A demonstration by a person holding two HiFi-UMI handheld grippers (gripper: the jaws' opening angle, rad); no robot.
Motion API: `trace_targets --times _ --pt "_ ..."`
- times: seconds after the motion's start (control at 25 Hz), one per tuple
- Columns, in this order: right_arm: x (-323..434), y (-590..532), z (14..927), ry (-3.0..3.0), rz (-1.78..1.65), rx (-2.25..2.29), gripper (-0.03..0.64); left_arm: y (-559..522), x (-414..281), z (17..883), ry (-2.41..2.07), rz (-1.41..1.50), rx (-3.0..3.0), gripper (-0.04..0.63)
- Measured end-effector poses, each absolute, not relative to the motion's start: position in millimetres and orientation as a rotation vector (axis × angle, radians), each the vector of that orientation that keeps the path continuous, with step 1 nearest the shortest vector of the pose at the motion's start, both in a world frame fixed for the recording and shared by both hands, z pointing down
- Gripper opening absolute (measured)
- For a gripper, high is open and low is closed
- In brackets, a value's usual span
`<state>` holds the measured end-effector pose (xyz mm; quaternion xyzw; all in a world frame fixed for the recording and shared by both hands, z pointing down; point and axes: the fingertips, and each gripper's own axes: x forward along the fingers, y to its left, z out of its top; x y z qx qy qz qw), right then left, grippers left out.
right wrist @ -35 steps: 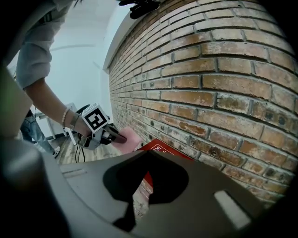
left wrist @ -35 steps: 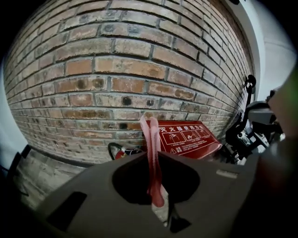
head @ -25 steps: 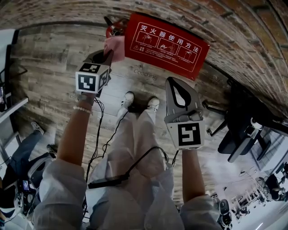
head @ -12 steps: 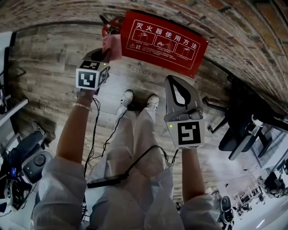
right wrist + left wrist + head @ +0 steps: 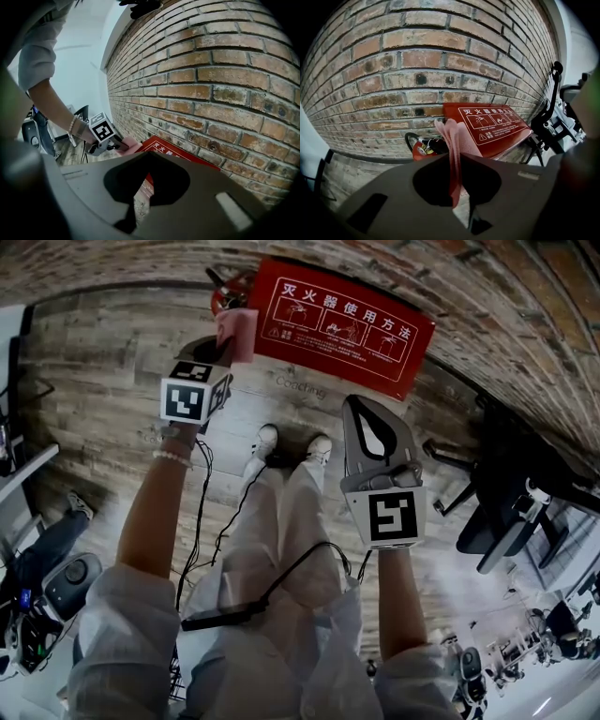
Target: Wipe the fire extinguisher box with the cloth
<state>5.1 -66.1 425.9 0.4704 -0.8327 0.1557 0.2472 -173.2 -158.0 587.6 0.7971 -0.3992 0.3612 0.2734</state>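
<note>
The red fire extinguisher box [image 5: 342,320] stands on the wooden floor against the brick wall, white instructions printed on its lid. My left gripper [image 5: 225,354] is shut on a folded pink cloth [image 5: 236,334], which is at the box's left end; whether it touches the box I cannot tell. In the left gripper view the cloth [image 5: 457,140] sticks up between the jaws in front of the box [image 5: 492,124], with a red extinguisher [image 5: 423,149] just left of it. My right gripper [image 5: 354,401] hangs shut and holds nothing, below the box's right half.
The brick wall [image 5: 422,70] runs behind the box. A black office chair [image 5: 506,512] stands to the right. Cables [image 5: 202,512] trail over the floor beside the person's legs and shoes [image 5: 267,442]. Dark equipment [image 5: 61,582] sits at the lower left.
The left gripper with the pink cloth has shifted slightly at the box's left end. The right gripper has hardly moved.
</note>
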Motion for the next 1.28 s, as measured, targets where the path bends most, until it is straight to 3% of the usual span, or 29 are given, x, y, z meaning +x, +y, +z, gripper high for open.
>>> trace_targets --times 1.28 --pt "35 -48 430 -2.273 0.447 1.3 0.008 -152 -149 575 -1.126 0.933 2.126 0.012"
